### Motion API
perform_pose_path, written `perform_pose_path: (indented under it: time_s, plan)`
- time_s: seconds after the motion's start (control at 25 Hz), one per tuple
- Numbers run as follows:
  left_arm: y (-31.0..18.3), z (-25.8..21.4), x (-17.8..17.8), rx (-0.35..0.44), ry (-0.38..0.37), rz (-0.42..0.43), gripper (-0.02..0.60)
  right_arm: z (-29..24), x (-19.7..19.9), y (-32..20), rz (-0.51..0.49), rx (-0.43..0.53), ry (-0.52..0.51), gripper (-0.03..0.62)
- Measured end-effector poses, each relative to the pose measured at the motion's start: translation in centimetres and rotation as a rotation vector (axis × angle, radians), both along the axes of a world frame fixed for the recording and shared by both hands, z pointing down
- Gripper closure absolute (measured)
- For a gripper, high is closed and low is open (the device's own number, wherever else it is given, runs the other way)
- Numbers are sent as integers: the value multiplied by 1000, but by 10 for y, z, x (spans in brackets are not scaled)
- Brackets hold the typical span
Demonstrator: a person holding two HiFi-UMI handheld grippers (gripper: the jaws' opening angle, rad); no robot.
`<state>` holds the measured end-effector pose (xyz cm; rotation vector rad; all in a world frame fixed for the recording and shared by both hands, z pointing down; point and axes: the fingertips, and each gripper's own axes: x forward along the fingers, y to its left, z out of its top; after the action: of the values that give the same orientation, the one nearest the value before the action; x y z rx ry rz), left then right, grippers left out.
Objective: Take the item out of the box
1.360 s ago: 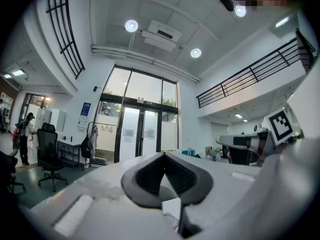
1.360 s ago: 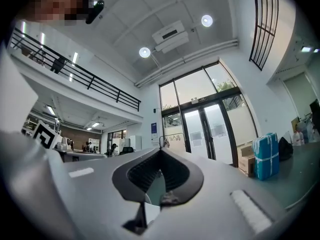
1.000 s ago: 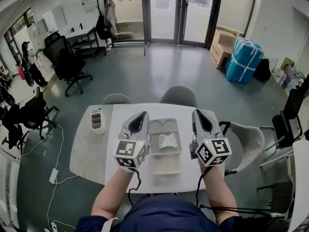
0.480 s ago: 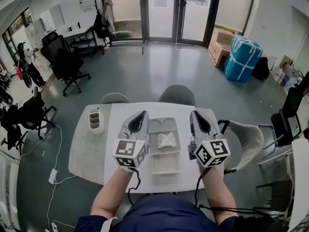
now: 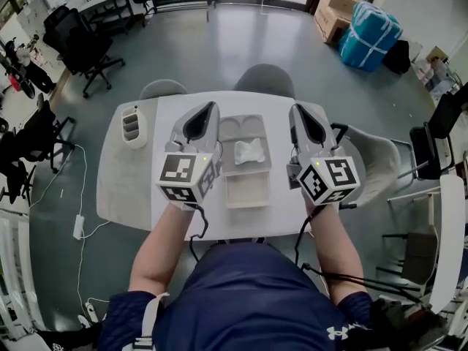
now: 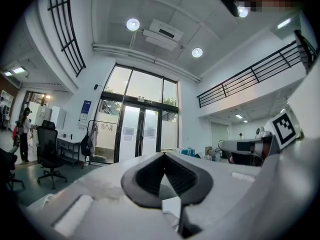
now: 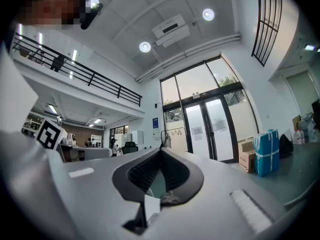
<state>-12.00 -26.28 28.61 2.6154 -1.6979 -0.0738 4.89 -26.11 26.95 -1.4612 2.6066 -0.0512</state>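
While left gripper (image 5: 210,108) and right gripper (image 5: 295,110) hover closed and empty, the white item (image 5: 247,151) lies untaken in the box (image 5: 228,168), frame centre.

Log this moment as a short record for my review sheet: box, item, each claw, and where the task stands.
box: open, mid-table
item: crumpled white piece, lying inside the box
left claw: shut, empty, at the box's left side
right claw: shut, empty, at the box's right side
contact: neither claw touches the item
task: item not yet taken out
other: organizer at the table's left end
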Motion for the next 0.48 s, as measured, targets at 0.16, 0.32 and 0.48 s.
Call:
perform_pose_path:
  time_s: [0.16,0.32,0.48]
  plan:
    - [-1,5,-2,-23,3,3,580,6,-1,-1,9,-29,3,592]
    - [-2,7,-4,-23,2,8,580,9,-3,-2,12,-31,5,592]
    - [-3,7,-4,-26,2,8,580,9,-2,-2,15,-37,4,592]
